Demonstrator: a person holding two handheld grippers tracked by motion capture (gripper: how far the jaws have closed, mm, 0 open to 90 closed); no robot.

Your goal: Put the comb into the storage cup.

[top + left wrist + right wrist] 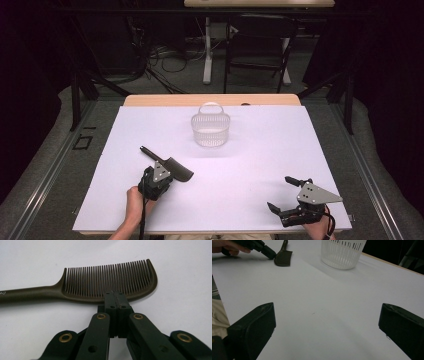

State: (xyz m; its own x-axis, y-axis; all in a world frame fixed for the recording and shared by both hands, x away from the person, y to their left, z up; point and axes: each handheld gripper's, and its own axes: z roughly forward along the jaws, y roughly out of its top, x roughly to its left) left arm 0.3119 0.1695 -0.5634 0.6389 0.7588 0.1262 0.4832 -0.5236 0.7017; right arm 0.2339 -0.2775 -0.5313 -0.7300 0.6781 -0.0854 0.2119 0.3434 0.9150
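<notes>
A dark brown comb [100,280] with a long handle is held by its spine, teeth pointing away from the jaws. My left gripper [115,297] is shut on the middle of that spine. In the high view the comb [176,168] sits at the table's left of centre, low over the white sheet, with the left gripper [169,172] just behind it. A white slotted basket [210,128] stands upright farther back in the middle. My right gripper [281,193] rests open near the front right edge, nothing between its jaws. The right gripper view also shows the comb [283,257] and basket [343,252] far off.
A white sheet [250,160] covers the wooden table [150,100]. Dark floor, cables and table legs lie beyond the far edge. A wide bare stretch of sheet [319,297] separates the right gripper from the basket and comb.
</notes>
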